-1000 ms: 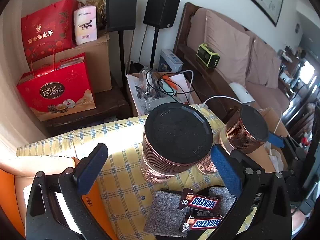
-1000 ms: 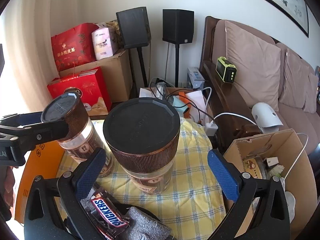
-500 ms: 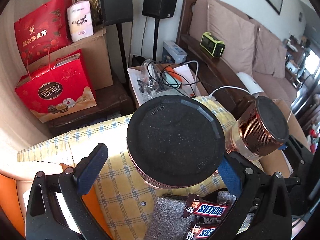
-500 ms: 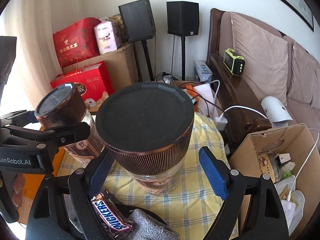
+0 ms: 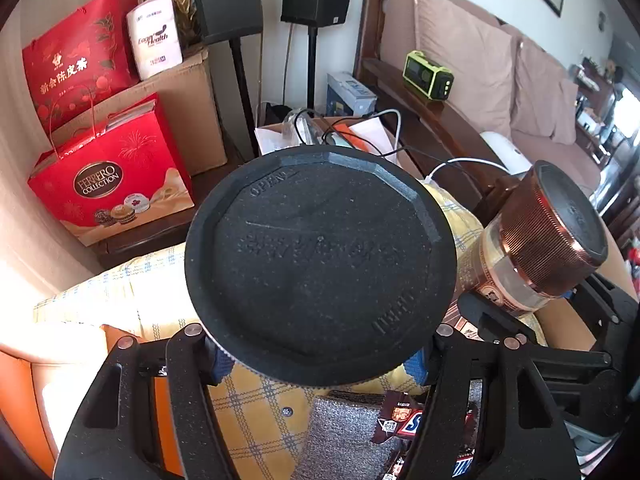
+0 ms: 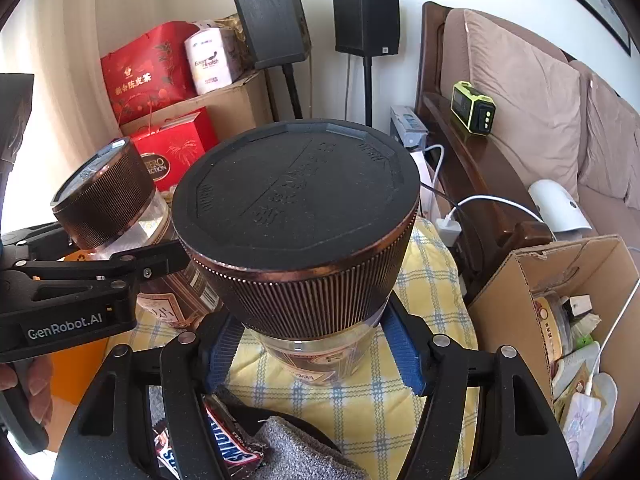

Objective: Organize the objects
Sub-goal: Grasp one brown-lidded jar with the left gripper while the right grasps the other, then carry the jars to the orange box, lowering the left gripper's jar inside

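Observation:
Two glass jars with ribbed copper lids stand on a yellow checked cloth (image 5: 248,412). The left jar's black lid top (image 5: 320,264) fills the left wrist view. My left gripper (image 5: 316,362) is closing on it, its blue pads tucked under the lid rim against the body. The right jar (image 6: 308,288) sits between the blue pads of my right gripper (image 6: 314,340), which is also closing, its pads touching the glass just below the lid. Each view shows the other pair: right jar (image 5: 540,240) with the right gripper (image 5: 532,300), left jar (image 6: 104,196) with the left gripper (image 6: 104,248).
Snickers bars (image 6: 232,444) and a grey foam pad (image 5: 340,440) lie on the cloth just under the grippers. An open cardboard box (image 6: 520,320) of odds and ends stands at the right. Red gift bags (image 5: 108,184), speakers and a sofa lie beyond. A hand (image 6: 24,392) holds the left gripper.
Both grippers have sunk down over their jars, so the lids loom larger. Both pairs of jaws have drawn in from wide apart to the jars' sides.

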The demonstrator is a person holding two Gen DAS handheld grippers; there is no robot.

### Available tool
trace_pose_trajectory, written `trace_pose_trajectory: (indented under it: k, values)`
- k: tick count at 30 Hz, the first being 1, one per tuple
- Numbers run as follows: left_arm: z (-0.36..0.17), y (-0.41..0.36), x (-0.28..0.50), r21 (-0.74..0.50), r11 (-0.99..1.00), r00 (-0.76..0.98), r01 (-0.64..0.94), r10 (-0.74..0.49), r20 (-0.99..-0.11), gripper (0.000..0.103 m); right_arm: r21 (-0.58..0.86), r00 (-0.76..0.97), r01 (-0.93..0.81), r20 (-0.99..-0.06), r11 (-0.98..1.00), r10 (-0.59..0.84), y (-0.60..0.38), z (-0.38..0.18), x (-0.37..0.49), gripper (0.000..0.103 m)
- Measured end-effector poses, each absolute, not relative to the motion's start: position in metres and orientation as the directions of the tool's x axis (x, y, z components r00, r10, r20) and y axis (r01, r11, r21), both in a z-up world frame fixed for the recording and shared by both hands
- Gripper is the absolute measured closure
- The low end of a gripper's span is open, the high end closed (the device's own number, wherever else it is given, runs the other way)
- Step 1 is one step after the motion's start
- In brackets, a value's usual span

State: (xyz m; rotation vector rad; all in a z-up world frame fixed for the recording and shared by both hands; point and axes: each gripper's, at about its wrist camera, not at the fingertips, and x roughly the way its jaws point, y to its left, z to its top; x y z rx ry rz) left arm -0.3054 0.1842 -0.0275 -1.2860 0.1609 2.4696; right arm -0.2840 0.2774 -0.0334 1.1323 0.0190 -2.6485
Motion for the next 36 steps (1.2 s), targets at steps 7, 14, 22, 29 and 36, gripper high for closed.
trace_pose_trajectory:
  k: [7, 14, 22, 29, 36]
  values:
    - [-0.007, 0.176, -0.298, -0.080, -0.928, -0.562, -0.364, 0.287, -0.775, 0.041, 0.077, -0.688, 0.235, -0.691, -0.969, -0.222, 0.279, -0.012, -0.277, 0.036]
    - [0.042, 0.156, -0.275, -0.056, -0.921, -0.623, -0.386, 0.305, -0.720, 0.041, 0.076, -0.702, 0.268, -0.668, -0.960, -0.249, 0.275, 0.027, -0.264, 0.036]
    - [0.083, 0.117, -0.245, -0.037, -0.921, -0.645, -0.388, 0.300, -0.703, 0.041, 0.066, -0.698, 0.327, -0.655, -0.943, -0.289, 0.255, 0.066, -0.238, 0.036]
    - [0.106, 0.070, -0.220, -0.038, -0.933, -0.660, -0.359, 0.282, -0.697, 0.041, 0.074, -0.680, 0.390, -0.649, -0.918, -0.341, 0.226, 0.086, -0.212, 0.036]
    - [0.106, 0.012, -0.196, -0.015, -0.955, -0.663, -0.297, 0.217, -0.716, 0.041, 0.091, -0.642, 0.469, -0.648, -0.879, -0.409, 0.187, 0.093, -0.189, 0.036]
